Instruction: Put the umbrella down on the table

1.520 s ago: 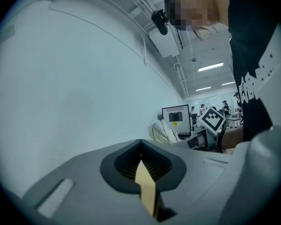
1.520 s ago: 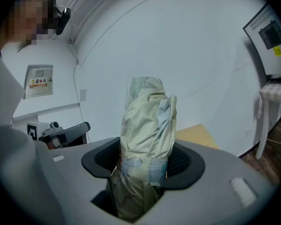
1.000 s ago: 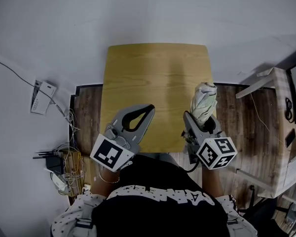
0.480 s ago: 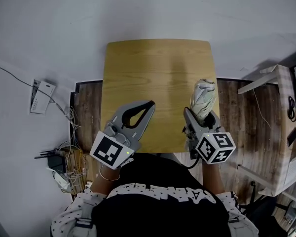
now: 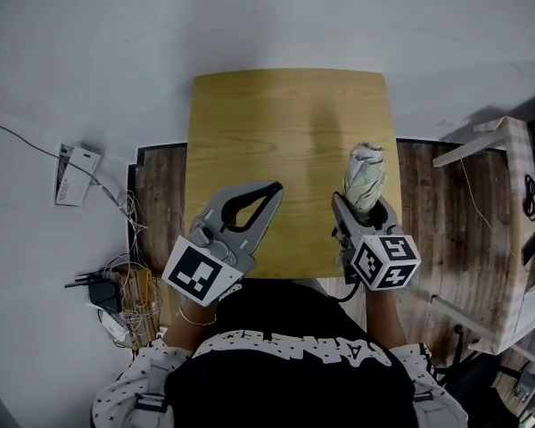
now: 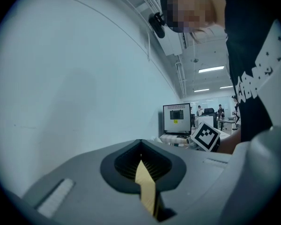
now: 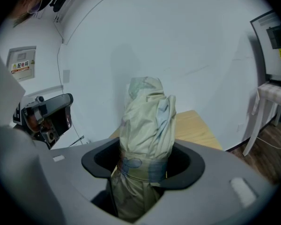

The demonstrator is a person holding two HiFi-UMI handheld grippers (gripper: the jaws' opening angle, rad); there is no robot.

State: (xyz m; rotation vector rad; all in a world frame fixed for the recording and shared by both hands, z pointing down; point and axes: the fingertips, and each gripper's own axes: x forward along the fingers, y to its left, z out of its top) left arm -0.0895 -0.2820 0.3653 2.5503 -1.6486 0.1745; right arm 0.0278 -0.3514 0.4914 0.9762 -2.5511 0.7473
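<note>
Right hand-held gripper (image 5: 364, 214), lower centre-right of head view: jaws clamped on the folded pale umbrella (image 5: 366, 175). The umbrella sticks out past the jaws, over the right edge of the wooden surface (image 5: 276, 123); contact with it cannot be told. Left hand-held gripper (image 5: 269, 192), over the surface's lower left: jaws together, nothing between them.

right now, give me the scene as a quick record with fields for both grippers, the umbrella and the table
left gripper: jaws together, nothing held, over the near left part of the table
right gripper: shut on the umbrella
umbrella: folded, pale, wrapped by a strap, sticking out forward past the jaws, near the table's right edge
umbrella contact with table: cannot tell
table: light wood, bare top
task state: umbrella not yet released
</note>
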